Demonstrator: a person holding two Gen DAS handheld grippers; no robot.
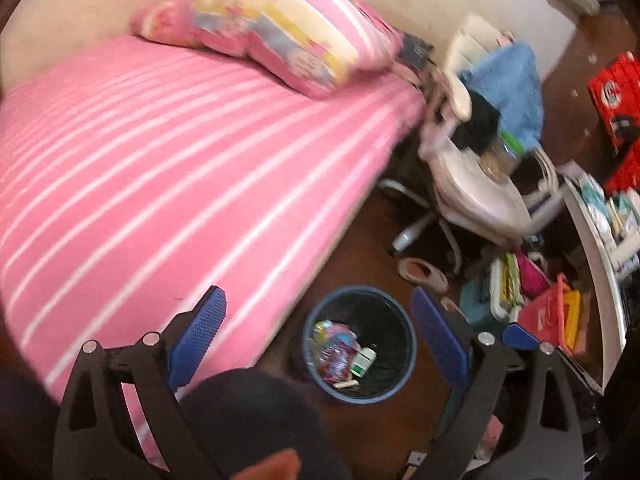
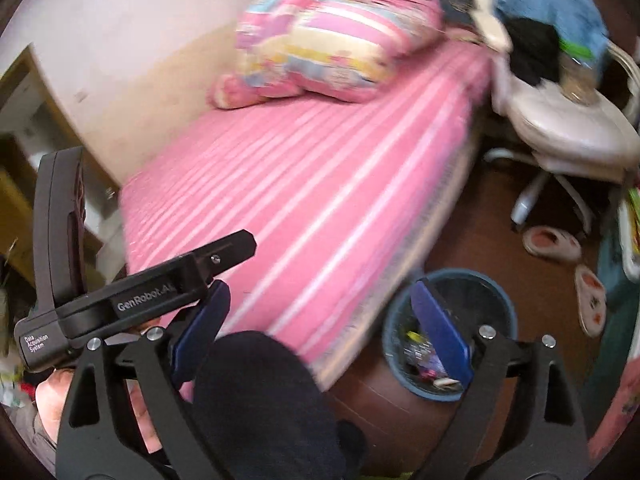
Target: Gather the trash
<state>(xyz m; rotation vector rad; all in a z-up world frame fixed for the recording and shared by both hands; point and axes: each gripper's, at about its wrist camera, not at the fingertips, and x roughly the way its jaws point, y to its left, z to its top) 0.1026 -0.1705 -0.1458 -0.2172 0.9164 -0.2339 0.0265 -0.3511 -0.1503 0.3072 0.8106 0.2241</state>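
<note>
Several wrappers [image 1: 334, 350] lie inside the bin [image 1: 316, 376].

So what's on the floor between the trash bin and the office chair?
A pair of pink-and-white slippers lies on the brown floor between the trash bin and the office chair; clearest in the right wrist view.

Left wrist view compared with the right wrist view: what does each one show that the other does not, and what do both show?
Only the left wrist view shows the red box and the cluttered shelf at right. Only the right wrist view shows the left gripper's black body and the wooden furniture at left. Both show the pink striped bed, pillow, white chair, slippers and trash bin.
</note>
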